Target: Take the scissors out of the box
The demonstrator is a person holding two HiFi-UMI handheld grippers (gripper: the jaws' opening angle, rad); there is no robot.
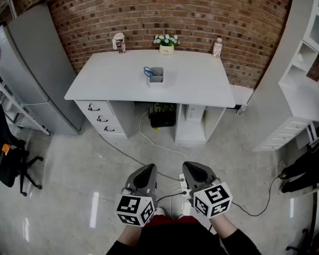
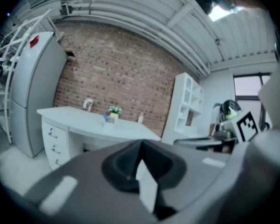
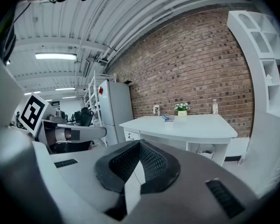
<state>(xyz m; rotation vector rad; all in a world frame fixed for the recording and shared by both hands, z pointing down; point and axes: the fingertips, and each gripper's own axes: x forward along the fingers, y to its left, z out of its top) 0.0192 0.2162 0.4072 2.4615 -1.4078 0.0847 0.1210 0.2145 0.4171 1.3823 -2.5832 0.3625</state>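
A small grey box [image 1: 156,76] stands near the middle of a white desk [image 1: 111,84] far ahead, with blue-handled scissors [image 1: 148,71] sticking out of its left side. Both grippers are held low over the floor, well short of the desk. My left gripper [image 1: 145,172] is shut with nothing in it, and my right gripper [image 1: 195,170] beside it is shut and empty too. The box [image 2: 110,119] is tiny in the left gripper view above the closed left gripper [image 2: 140,146]. In the right gripper view the box [image 3: 170,119] sits on the desk beyond the closed right gripper [image 3: 139,144].
On the desk's back edge stand a small figurine [image 1: 118,42], a flower pot [image 1: 166,44] and a bottle [image 1: 217,47]. A grey fridge [image 1: 29,68] is at left, white shelving [image 1: 308,47] at right. Cables [image 1: 149,142] trail over the floor below the desk. A black chair [image 1: 5,153] is far left.
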